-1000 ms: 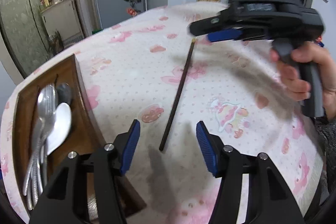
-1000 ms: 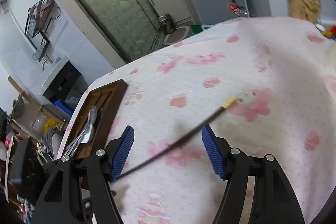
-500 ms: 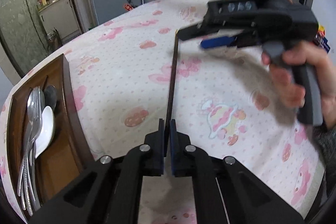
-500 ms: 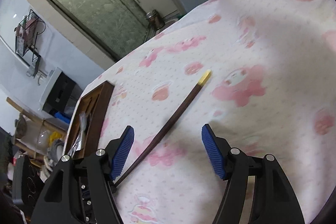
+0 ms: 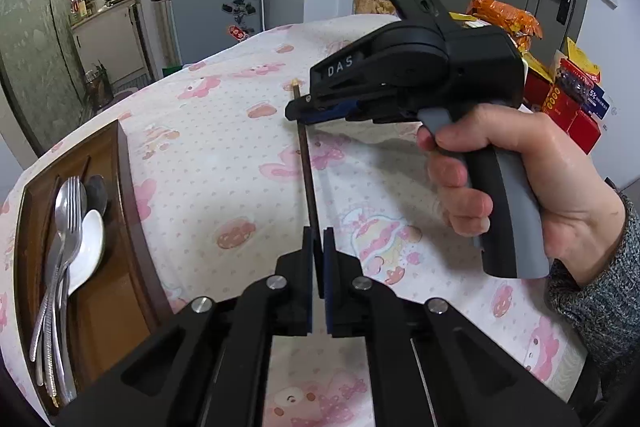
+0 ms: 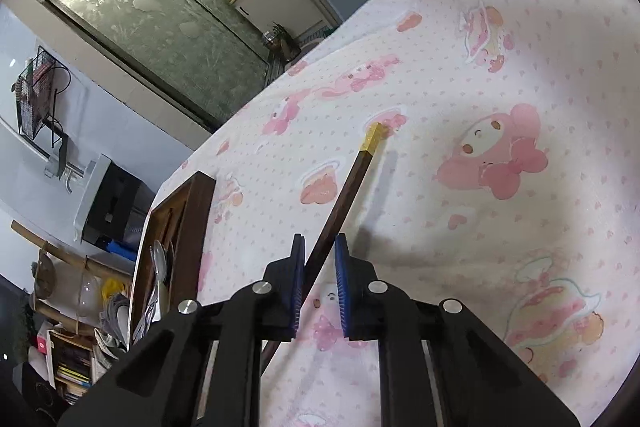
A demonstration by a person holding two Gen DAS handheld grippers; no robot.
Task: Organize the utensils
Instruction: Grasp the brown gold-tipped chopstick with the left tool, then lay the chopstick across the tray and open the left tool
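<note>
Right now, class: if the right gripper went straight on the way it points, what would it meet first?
Most likely the pink-patterned tablecloth: the right gripper points down at it along the chopstick between its jaws. Depth is hard to judge.

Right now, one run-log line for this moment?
left claw: shut on chopstick | right claw: just closing on same chopstick | wooden tray: spoons, fork inside

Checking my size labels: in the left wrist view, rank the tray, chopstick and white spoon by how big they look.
1. Tray, largest.
2. Chopstick, long but thin; it runs away from the camera, so its length is foreshortened.
3. White spoon, smallest, partly under the metal cutlery.
</note>
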